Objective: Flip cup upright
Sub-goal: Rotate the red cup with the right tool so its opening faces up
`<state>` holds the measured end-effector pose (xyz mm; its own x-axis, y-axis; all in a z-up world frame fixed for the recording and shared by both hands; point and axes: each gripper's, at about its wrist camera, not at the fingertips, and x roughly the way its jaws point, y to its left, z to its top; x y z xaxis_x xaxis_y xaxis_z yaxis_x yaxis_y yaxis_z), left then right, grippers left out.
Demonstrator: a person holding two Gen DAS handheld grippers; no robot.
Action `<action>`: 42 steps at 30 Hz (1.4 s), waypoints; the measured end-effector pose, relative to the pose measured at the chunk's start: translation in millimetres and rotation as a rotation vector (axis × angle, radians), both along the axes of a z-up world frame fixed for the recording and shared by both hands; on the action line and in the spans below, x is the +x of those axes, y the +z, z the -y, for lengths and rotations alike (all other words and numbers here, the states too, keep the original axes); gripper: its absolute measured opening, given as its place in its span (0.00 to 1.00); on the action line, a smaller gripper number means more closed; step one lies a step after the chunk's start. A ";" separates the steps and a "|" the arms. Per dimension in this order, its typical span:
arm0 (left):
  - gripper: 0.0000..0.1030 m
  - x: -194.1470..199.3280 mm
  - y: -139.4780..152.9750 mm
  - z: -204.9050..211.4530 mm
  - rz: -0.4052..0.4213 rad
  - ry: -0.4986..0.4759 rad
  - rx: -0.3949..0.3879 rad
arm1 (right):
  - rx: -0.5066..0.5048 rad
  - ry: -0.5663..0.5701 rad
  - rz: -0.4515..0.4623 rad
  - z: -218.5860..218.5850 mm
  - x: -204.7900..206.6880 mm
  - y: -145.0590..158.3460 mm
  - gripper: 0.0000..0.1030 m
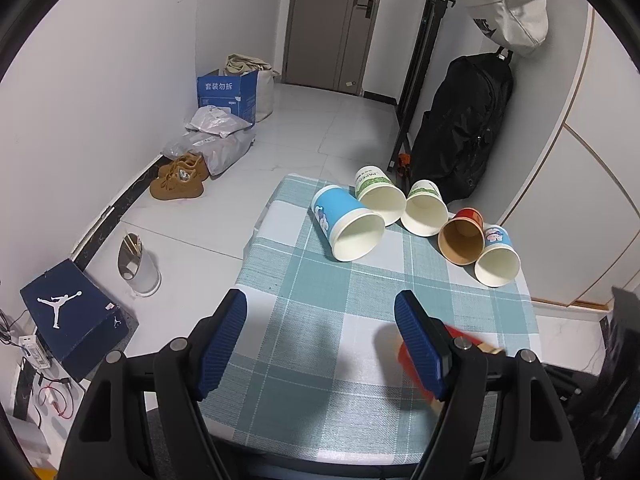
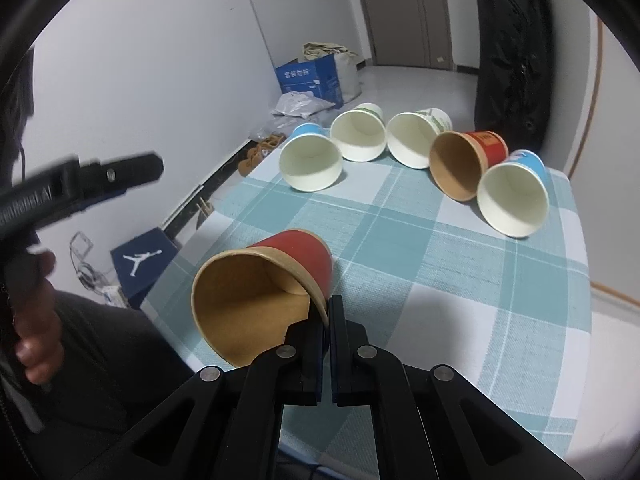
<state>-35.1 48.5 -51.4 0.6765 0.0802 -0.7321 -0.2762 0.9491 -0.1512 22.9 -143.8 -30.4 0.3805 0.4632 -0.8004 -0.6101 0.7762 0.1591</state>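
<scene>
A red paper cup with a brown inside (image 2: pixel 272 288) is tilted on its side near the table's front, its mouth facing me. My right gripper (image 2: pixel 326 312) is shut on this cup's rim, one finger inside and one outside. The cup shows blurred behind my left gripper's right finger in the left wrist view (image 1: pixel 460 336). My left gripper (image 1: pixel 320 320) is open and empty above the checked tablecloth (image 1: pixel 320 360). It also shows at the left of the right wrist view (image 2: pixel 120 176).
Several more cups lie on their sides at the table's far edge: a blue one (image 1: pixel 346 224), two green-and-white ones (image 1: pixel 380 196), a red one (image 1: pixel 462 238) and a small blue one (image 1: pixel 496 258). A black backpack (image 1: pixel 464 128) stands beyond. A shoebox (image 1: pixel 72 316) is on the floor left.
</scene>
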 end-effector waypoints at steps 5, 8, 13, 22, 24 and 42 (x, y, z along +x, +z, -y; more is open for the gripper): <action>0.71 1.4 0.7 6.2 0.001 -0.013 -0.005 | -0.005 -0.011 -0.058 8.5 8.8 13.3 0.02; 0.71 2.4 1.7 8.9 0.005 -0.020 -0.007 | -0.027 0.001 -0.110 14.5 13.6 22.2 0.02; 0.71 3.9 2.8 11.1 0.007 -0.029 -0.022 | -0.145 -0.005 -0.252 23.3 28.8 24.8 0.02; 0.71 7.5 -0.4 12.2 -0.012 -0.030 -0.033 | -0.264 0.025 -0.459 12.9 68.1 10.5 0.02; 0.71 8.2 -0.8 11.8 -0.016 -0.029 -0.037 | -0.293 0.041 -0.465 3.8 75.8 9.1 0.02; 0.71 8.9 -10.4 12.3 -0.063 -0.047 -0.075 | -0.371 0.052 -0.545 -52.4 101.8 -25.0 0.25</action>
